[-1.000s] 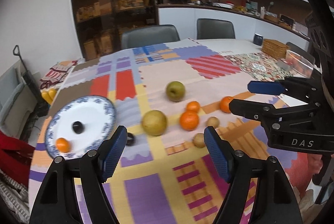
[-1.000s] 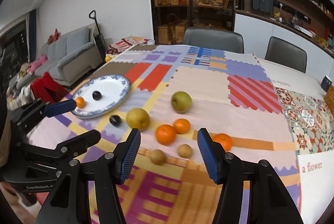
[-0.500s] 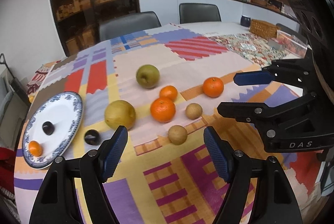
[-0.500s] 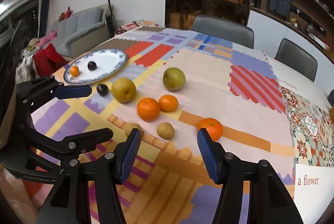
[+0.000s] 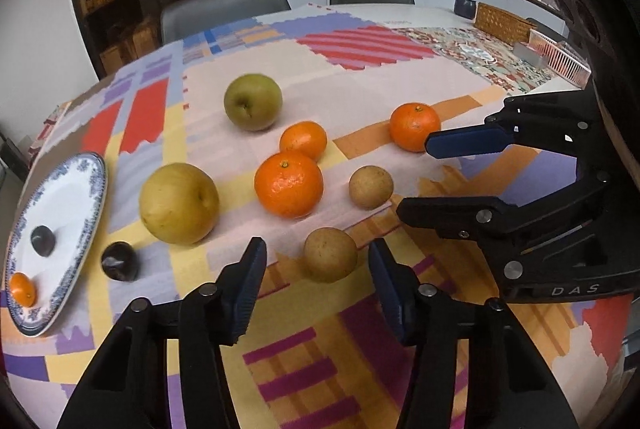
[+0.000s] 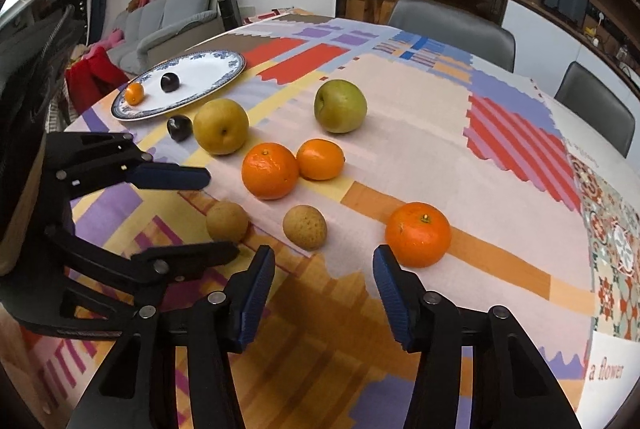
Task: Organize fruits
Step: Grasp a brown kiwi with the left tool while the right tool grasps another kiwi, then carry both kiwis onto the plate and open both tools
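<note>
Left wrist view: my left gripper [image 5: 318,279] has just been closing, nothing gripped; small brown fruit [image 5: 330,259] ahead looks light, firm, roll-prone; I'd pinch at widest girth. Right gripper [image 6: 324,287] narrowing, empty.

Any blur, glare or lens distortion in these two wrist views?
Left wrist view: strong fisheye bending, dark corners, fruit sharp, faint glare on the plate. Right wrist view: same curved edges, table sharp, soft shadows under the oranges, dim shelves behind.
</note>
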The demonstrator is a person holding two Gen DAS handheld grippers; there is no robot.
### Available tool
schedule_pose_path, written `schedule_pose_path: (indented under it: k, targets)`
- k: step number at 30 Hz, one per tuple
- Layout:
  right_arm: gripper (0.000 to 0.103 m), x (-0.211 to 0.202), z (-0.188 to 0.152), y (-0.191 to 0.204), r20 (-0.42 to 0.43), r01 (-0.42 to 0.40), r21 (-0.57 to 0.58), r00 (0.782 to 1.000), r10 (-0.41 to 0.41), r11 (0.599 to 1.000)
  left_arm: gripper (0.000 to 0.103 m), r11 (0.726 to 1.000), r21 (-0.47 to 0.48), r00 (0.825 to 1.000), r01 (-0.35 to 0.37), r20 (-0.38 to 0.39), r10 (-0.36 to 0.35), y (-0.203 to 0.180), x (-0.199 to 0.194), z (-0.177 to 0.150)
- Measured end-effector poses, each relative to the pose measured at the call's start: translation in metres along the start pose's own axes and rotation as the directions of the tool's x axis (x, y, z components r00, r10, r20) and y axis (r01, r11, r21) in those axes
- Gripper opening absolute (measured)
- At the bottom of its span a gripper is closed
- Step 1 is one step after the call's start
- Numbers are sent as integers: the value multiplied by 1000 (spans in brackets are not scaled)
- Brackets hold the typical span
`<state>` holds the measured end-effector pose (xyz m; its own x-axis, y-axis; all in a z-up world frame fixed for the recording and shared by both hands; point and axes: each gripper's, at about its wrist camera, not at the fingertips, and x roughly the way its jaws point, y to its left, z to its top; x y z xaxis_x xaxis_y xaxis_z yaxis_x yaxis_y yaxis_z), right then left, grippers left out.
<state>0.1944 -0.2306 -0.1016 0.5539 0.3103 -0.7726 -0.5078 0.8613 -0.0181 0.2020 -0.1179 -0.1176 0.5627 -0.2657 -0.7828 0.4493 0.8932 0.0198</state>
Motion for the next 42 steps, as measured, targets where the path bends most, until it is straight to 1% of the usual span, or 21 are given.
schedule_pose_path:
  k: [3,4,5,10,14,16,22,25,27,30,35,42]
  targets:
    - [50,6,2,-1,-6,-2,-5,1000,2,1000,36,1000,-22,1000,20,-13,-20,4,4,0]
    - [49,7,2,-1,-8,-3,-6,1000,3,1000,28,999,-27,999,30,-15,-31,4,4,0]
    - [49,9,3,-1,-11,-10,-4,1000,10,1000,27,999,-32,999,31,-17,-32,5,3,0]
    - [48,16,7,0,-10,-25,10,1000,25,1000,27,998,-65,1000,22,-21,-23,10,-4,-2]
    - [44,23,10,2,-15,-33,22,999,34,999,27,997,-74,1000,-10,-18,9,12,-8,0]
    - [43,26,10,2,-20,-35,30,999,35,999,27,996,-82,1000,-17,-11,16,14,-11,0]
    - [36,32,12,2,-25,-36,48,999,38,998,27,995,-96,1000,-27,-7,26,17,-16,1]
    - [28,32,12,3,-24,-47,58,999,49,997,27,994,-110,1000,-30,-6,29,20,-18,1]
    - [28,31,12,5,-23,-43,59,999,44,997,27,993,-117,999,-33,-2,33,21,-21,0]
    - [28,25,13,8,-14,-42,71,999,43,997,27,991,-128,999,-38,5,39,23,-27,-1]
    - [28,7,17,16,18,-48,94,999,46,994,27,989,-137,997,-50,45,57,27,-48,-5]
    - [28,-19,26,36,70,-57,82,996,51,995,27,982,-172,993,-75,77,89,38,-73,-9]
